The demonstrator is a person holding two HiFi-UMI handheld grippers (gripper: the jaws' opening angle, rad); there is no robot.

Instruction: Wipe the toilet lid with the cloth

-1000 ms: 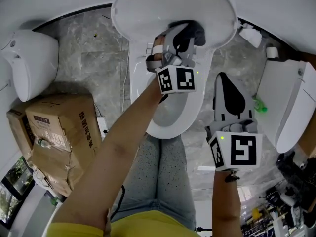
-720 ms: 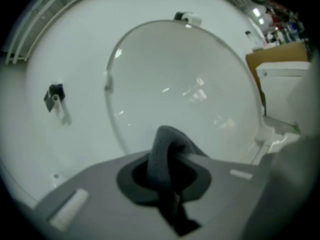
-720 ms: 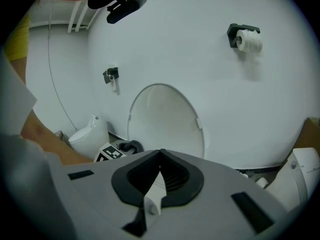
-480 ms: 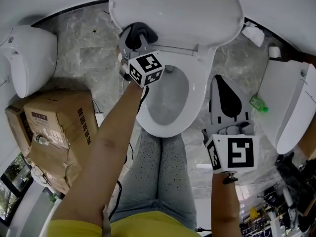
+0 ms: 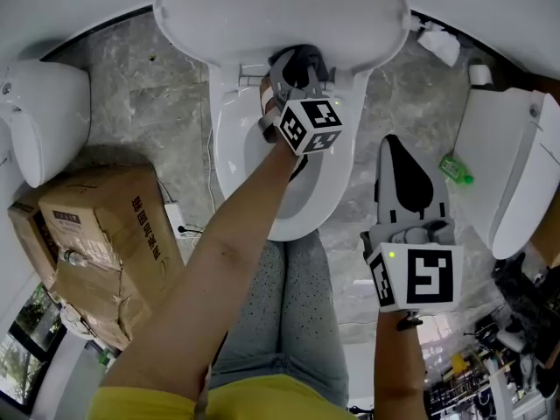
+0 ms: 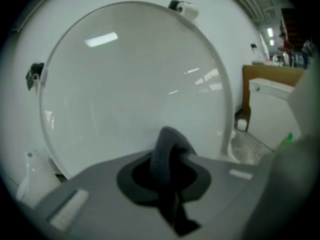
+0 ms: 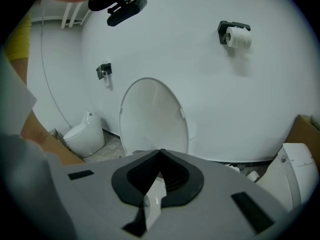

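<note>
Left gripper point(image 5: 296, 75) is extended over the white toilet seat point(image 5: 229, 151). Its fingers are clenched on a dark grey cloth point(image 6: 166, 151), with a fold of fabric bulging up between them. The cloth sits at the lower edge of the raised white oval toilet lid point(image 5: 280, 16), close to the hinge; contact with the lid cannot be confirmed.

Right gripper point(image 5: 398, 147) hangs to the right of the bowl above the grey marble floor point(image 5: 166, 103), fingers pressed together with nothing between them.

A brown cardboard box point(image 5: 96, 226) stands on the floor at left. A small green bottle point(image 5: 457, 171) lies at right, just beside a second white toilet point(image 5: 516, 182).
</note>
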